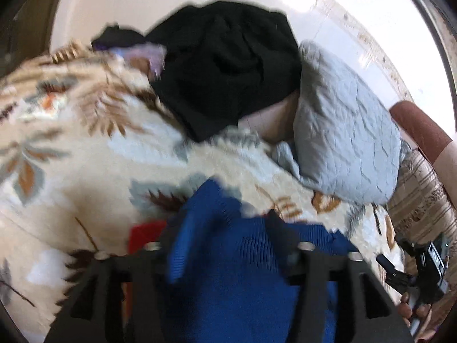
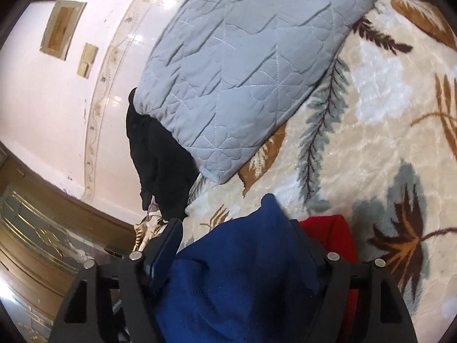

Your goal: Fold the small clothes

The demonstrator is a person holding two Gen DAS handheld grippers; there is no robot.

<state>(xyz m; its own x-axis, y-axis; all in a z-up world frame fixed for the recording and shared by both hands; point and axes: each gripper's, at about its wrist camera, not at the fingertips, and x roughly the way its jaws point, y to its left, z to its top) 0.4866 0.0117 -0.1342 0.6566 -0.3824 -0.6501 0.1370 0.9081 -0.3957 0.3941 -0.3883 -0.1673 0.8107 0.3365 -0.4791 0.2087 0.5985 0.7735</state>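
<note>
- Covering the bed under you, the floral blanket (image 2: 371,148) fills most of both wrist views, cream plush with brown and grey leaf prints.
- Against it lies the grey quilted pillow (image 2: 228,65), one corner resting on the blanket and overlapping the black garment (image 1: 225,65) heaped behind it near the pale wall.
- Your blue knit garment (image 2: 242,280) is bunched up right in front of both cameras, lying on the blanket and reaching up between each pair of fingers.
- A red garment (image 2: 331,228) lies just beside the blue one, partly tucked under it.
- Your right gripper (image 2: 237,228) has its jaws standing wide, the blue knit between them; one edge of the cloth brushes a finger, but the pads do not pinch it.
- Your left gripper (image 1: 225,223) is parted about as far, blue cloth draped loose between its fingers, blurred, so contact with the pads is hard to judge.
</note>
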